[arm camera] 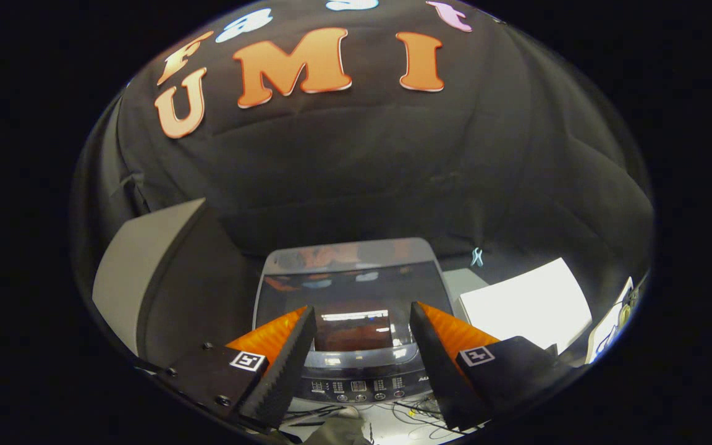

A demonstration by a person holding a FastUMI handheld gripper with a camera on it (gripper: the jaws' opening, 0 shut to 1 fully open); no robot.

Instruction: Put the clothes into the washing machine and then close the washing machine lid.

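Hovering above the washing machine (356,309), lid (353,290) shut.
Tool (362,321) fingers spread apart, empty; control panel (359,386) lies between them.

Gripper (362,321) hovered above the washing machine (356,309), fingers spread apart with nothing between them. Washing machine lid (353,290) lay closed, glossy, reflecting lights. Control panel (362,386) sat between the fingers. White sheet (526,306) lay right of the machine.

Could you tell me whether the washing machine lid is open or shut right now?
Shut: the glossy lid lies flat across the washing machine, reflecting lights, just beyond the open gripper, whose fingers hold nothing.
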